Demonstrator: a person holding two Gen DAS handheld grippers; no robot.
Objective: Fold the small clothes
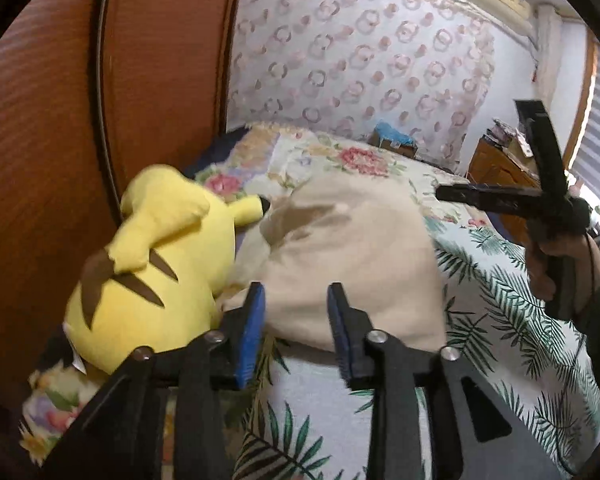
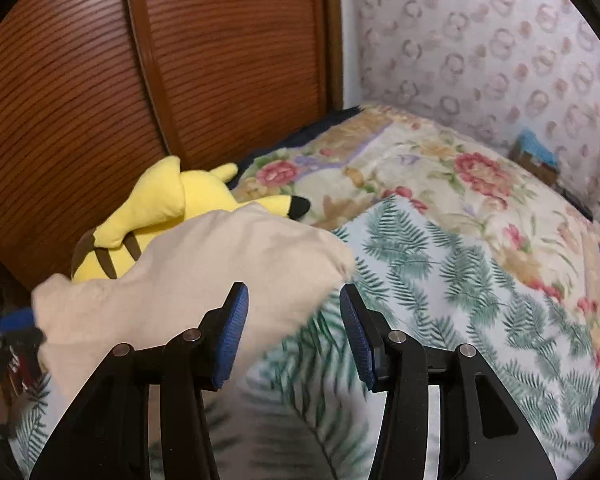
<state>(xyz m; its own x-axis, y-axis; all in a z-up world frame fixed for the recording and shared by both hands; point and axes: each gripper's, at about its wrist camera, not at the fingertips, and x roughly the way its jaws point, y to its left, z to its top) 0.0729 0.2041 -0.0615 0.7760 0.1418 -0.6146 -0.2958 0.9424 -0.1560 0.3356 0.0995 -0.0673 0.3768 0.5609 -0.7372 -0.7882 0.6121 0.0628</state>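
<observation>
A beige garment [image 1: 352, 248] lies bunched on the bed, next to a yellow plush toy. In the right wrist view the beige garment [image 2: 204, 276] lies left of centre, blurred. My left gripper [image 1: 296, 320] is open and empty, just in front of the garment's near edge. My right gripper [image 2: 294, 328] is open and empty, its left pad over the garment's right edge. The right gripper also shows in the left wrist view [image 1: 536, 184], held up at the right above the bed, jaws spread.
A yellow plush toy [image 1: 152, 264] lies against the brown slatted wardrobe door [image 1: 52, 128] on the left. The bed has a palm-leaf sheet [image 2: 440, 280] and a floral blanket [image 2: 440, 160] behind. A wooden cabinet [image 1: 500, 172] stands far right by the window.
</observation>
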